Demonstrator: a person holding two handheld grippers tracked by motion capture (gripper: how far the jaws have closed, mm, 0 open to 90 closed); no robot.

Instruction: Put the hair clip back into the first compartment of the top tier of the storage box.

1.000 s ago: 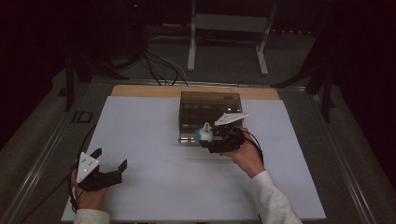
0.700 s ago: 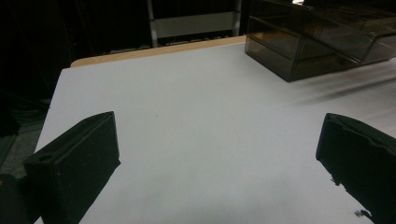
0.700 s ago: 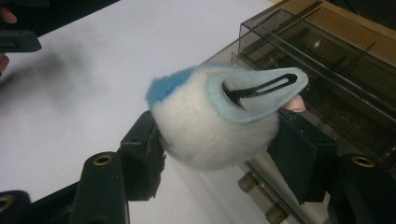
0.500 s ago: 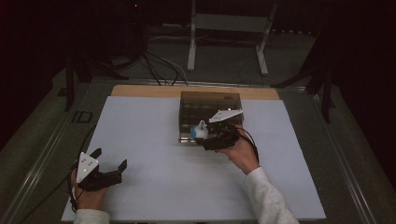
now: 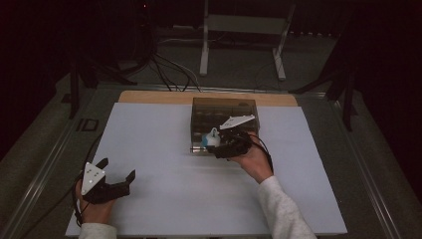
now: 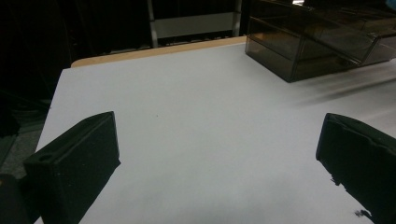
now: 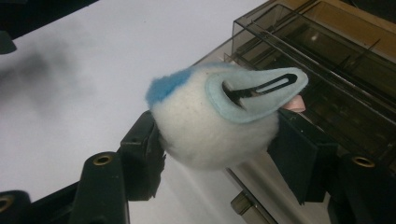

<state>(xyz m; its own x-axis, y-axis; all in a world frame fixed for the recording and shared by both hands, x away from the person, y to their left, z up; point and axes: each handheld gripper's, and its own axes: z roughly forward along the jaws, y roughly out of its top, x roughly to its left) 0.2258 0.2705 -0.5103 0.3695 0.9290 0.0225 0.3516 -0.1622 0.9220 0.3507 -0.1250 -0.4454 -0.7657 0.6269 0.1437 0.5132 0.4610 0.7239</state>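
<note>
You work in a dim lab: beyond the white table (image 5: 164, 149), loose cables (image 5: 164, 69) and a metal stand (image 5: 244, 30) crowd the floor.

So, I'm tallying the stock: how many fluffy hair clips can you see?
1. The fluffy hair clip sits between the right gripper jaws, at the smoky plastic box. More may be hidden inside the box.

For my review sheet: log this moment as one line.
right gripper: shut on fluffy hair clip | at smoky drawer box front | left gripper: open, on white mat
</note>
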